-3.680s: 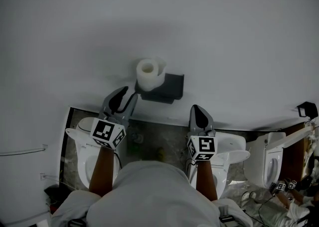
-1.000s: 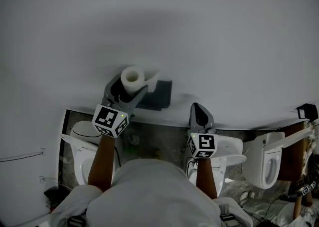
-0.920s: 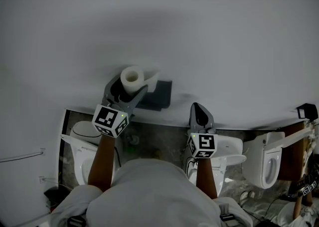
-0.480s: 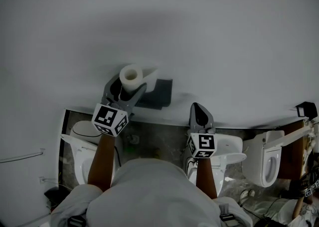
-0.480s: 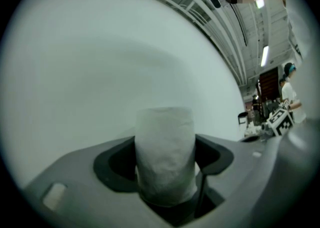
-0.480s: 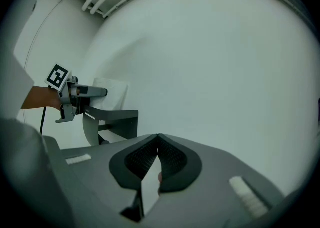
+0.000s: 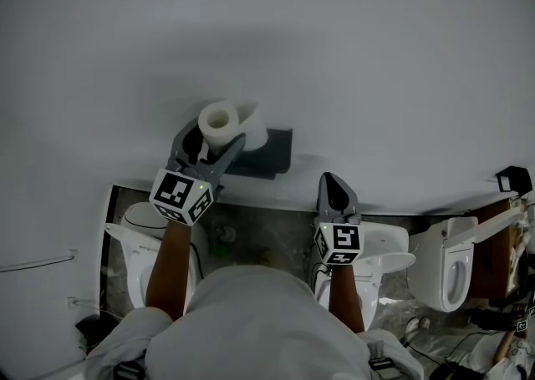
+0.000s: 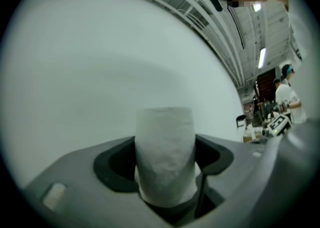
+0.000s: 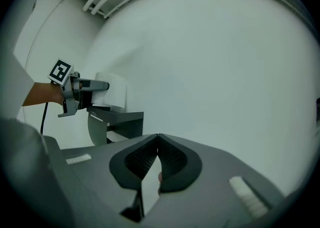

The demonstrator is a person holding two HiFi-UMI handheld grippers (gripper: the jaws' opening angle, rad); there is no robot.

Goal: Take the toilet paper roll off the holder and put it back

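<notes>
White toilet paper roll point(image 7: 220, 119) is clamped in our left gripper point(image 7: 211, 140), jaws just drawn in, just above the holder point(image 7: 273, 151). Right gripper point(image 7: 333, 193) is pinched together, empty. Lift-off step imo: next we pull it clear.

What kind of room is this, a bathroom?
Probably a mock-up bathroom or toilet test area: a toilet paper roll at a wall holder, with several toilets side by side below.

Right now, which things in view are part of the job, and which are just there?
In the job: toilet paper roll; wall holder below it; left gripper, whose jaws have just been closing, roll clamped between them.
Just there: right gripper, shut and empty; toilets on the floor; small dark box at far right.
</notes>
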